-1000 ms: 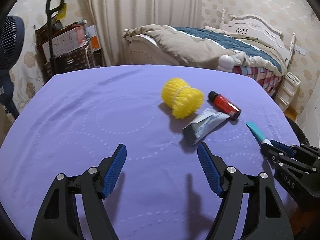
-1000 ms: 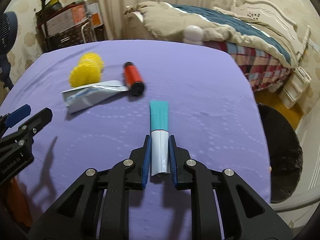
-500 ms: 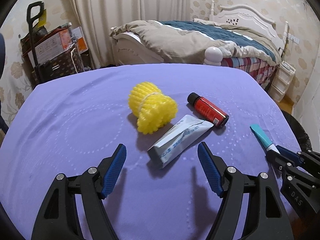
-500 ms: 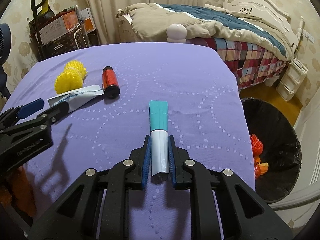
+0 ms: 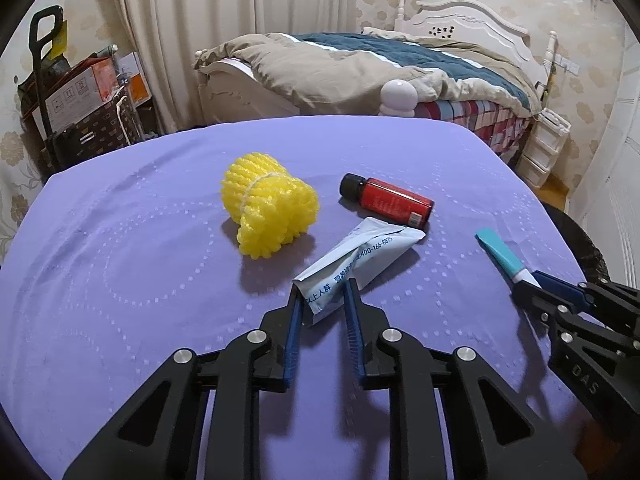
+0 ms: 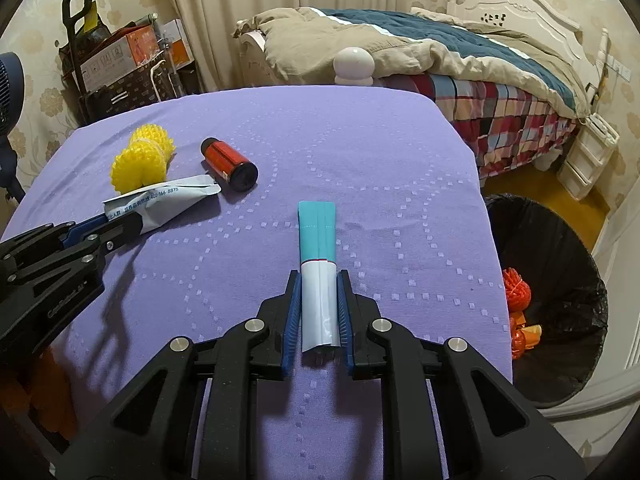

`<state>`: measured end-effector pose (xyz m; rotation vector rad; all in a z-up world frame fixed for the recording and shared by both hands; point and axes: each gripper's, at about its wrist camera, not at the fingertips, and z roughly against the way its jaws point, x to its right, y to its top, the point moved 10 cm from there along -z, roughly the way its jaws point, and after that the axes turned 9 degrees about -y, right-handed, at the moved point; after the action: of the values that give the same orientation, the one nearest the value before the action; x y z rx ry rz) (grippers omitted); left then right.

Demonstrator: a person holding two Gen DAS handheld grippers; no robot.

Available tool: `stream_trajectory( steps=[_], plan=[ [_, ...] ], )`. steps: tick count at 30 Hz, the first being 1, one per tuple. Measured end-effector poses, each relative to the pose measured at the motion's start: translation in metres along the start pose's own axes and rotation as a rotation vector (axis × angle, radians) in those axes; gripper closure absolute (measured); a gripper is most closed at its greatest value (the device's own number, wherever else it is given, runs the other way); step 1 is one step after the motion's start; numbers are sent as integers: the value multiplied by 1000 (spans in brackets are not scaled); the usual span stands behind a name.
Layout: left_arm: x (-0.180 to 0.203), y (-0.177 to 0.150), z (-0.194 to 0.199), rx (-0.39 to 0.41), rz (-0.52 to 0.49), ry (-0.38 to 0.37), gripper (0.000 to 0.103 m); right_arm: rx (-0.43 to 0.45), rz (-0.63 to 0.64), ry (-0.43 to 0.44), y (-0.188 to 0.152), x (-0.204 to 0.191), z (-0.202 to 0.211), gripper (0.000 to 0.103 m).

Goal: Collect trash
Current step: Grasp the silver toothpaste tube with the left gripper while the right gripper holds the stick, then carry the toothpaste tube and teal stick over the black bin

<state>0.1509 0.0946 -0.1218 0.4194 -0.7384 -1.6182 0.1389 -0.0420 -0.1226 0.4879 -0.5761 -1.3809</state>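
On the purple quilted table, the left gripper [image 5: 320,300] pinches a crumpled pale tube [image 5: 356,264] beside knobbly yellow foam [image 5: 270,210] and a red bottle [image 5: 390,201], while the right gripper [image 6: 318,304] clamps a flat teal-and-white tube [image 6: 318,272] near the black-lined bin [image 6: 560,292].

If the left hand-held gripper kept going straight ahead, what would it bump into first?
The left hand-held gripper already pinches the pale tube. Pushed on along that line, the tube's far end would probably meet the red bottle first, though depth is uncertain.
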Motion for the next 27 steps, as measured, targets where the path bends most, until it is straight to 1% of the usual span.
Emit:
stream_trajectory(
  steps=[6, 17, 27],
  plan=[
    [3, -10, 13, 18, 35, -9, 84, 4, 14, -13, -3, -2, 4, 86],
    [2, -19, 32, 61, 74, 2, 86, 23, 3, -17, -11, 2, 17, 87],
    [22, -19, 49, 103, 77, -26, 87, 56, -20, -29, -15, 16, 40, 87]
  ],
)
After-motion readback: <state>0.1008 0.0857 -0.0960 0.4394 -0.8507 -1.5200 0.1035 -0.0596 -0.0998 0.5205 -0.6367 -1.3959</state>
